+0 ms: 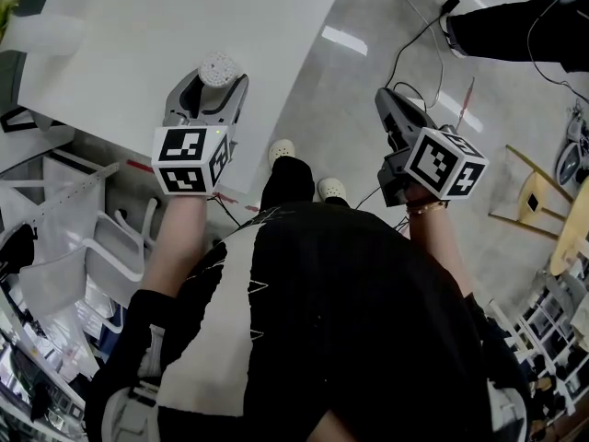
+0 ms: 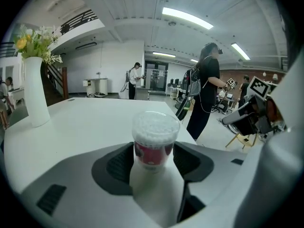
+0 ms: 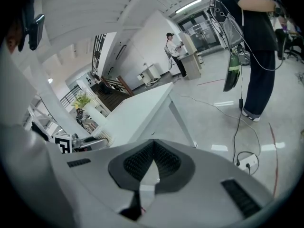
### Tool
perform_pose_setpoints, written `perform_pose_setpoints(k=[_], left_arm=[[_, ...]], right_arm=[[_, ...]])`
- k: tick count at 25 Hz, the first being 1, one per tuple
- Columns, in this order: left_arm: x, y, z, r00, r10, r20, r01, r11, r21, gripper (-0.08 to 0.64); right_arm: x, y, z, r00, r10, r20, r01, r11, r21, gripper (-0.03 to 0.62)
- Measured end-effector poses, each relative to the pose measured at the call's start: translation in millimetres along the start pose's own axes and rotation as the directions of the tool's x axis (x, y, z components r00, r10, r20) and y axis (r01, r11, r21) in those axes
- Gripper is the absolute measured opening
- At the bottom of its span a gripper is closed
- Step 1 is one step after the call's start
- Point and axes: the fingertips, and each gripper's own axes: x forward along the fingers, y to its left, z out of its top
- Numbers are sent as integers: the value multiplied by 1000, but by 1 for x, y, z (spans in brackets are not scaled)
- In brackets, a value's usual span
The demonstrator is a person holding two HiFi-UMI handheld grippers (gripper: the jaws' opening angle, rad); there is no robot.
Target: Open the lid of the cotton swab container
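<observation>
The cotton swab container [image 2: 153, 137] is a clear round tub with a red label, full of white swabs. It stands upright on the white table [image 2: 80, 122] near its front edge. My left gripper [image 2: 153, 163] is open around it, a dark pad close on each side. From the head view its round top [image 1: 219, 69] shows between the left gripper's [image 1: 217, 87] fingertips. I cannot make out whether the lid is on. My right gripper [image 1: 385, 101] hangs over the floor to the right of the table [image 1: 184, 17], shut and empty, its pads [image 3: 142, 161] meeting.
A white vase with flowers [image 2: 35, 94] stands at the table's far left. A person in black [image 2: 204, 89] stands beyond the table's right end. Cables and a power strip [image 3: 247, 163] lie on the floor. White chairs [image 1: 101, 238] are stacked left, and a wooden chair [image 1: 534, 196] is on the right.
</observation>
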Motion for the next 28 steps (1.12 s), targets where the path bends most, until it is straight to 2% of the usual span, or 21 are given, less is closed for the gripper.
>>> perform_pose_setpoints(k=[8,15,22,28], left_arm=[[-1,0,0,1000,26,5,-26,1000,-6,267],[-5,-1,-5,1000,28,12,-27,998,-55,258],[-30,-17,-8,998,49,30,-45,991,-127,255],[-64,-33,-6,995,73,61,-61,981,-184,255]], right_arm=[[-4,-2,-3,1000,6,-2,-6,1000,1,5],[-9,-4,-8,1000,13,-13,-13,1000,17,5],[-12,14,-17,996,66,-52,-67,997,-22,5],[-15,54,-28,981,168,-96,-177,979,-98,5]])
